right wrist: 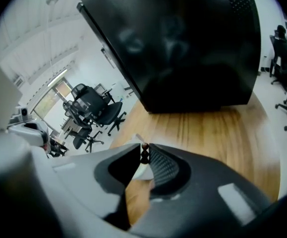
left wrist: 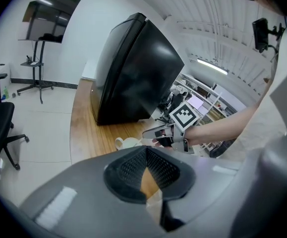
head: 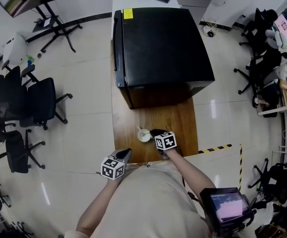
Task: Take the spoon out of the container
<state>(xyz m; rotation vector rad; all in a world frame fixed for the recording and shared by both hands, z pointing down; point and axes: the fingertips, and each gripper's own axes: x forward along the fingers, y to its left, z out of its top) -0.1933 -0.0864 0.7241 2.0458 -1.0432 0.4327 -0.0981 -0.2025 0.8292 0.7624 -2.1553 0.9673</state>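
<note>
I saw the wooden tabletop (head: 179, 124) below me, with a big black box (head: 163, 43) taking up its far half and a white cup (head: 143, 136) standing on the bare wood just in front of the box; the spoon (right wrist: 144, 153) was in that cup, its dark beaded handle end sticking up out of it. My right tongs (head: 155, 132) were down at the cup, right beside its rim in the head view; in the right gripper view the tongs (right wrist: 144, 150) stood nearly together, clamped on that handle tip, with the white of the cup (right wrist: 139, 172) showing just under them. The bowl of the spoon I could not make out. My left tongs (head: 125, 154) hung near the tabletop's near edge, a little to the left of the cup and apart from it; in the left gripper view the tongs (left wrist: 145, 152) had their tips together with nothing between them, only wood showing through the gap behind. From there the cup (left wrist: 126, 143) sat beyond the tips, with the right hand just past it. Black office chairs (head: 39, 100) stood on the pale floor to the left.
</note>
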